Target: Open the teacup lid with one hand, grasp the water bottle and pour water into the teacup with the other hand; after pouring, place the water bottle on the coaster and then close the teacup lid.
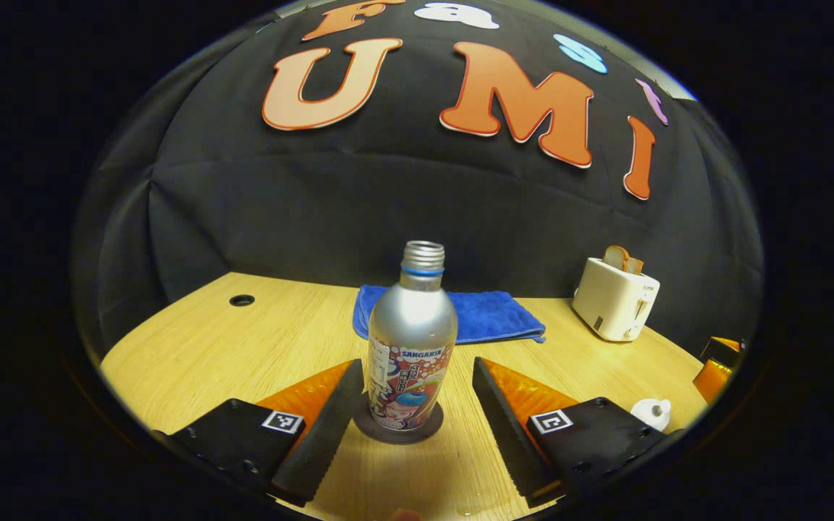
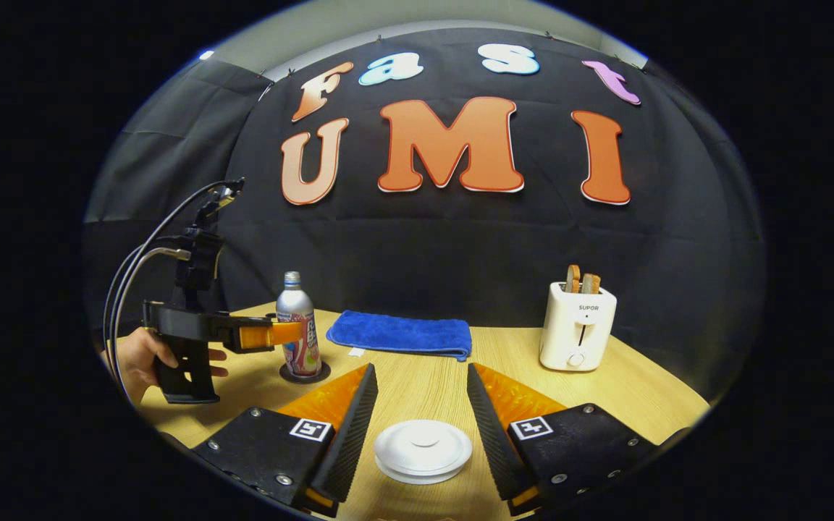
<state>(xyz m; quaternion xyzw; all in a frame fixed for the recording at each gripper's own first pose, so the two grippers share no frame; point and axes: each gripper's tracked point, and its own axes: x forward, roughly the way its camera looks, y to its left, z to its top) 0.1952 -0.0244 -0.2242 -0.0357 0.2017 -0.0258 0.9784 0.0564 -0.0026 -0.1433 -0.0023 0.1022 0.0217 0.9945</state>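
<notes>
Wooden bench [image 1: 243, 347] carries the water bottle [image 1: 411, 340] upright on its coaster [image 1: 398, 431], between the left gripper [image 1: 411, 394]'s wide-open jaws; right gripper [image 2: 420, 409] gapes around the teacup lid [image 2: 423, 450]

One water bottle [image 1: 410, 340] stands on one round dark coaster [image 1: 398, 428]. One white lid [image 2: 423, 450] lies on the one wooden table [image 2: 417, 387]. There is one folded blue cloth [image 2: 399, 334] and one white toaster [image 2: 577, 327] holding two slices of toast [image 2: 581, 281]. Two grippers are present: the left gripper [image 1: 410, 398] and the right gripper [image 2: 420, 405]. One hand [image 2: 143, 358] is visible, holding the left gripper.
</notes>
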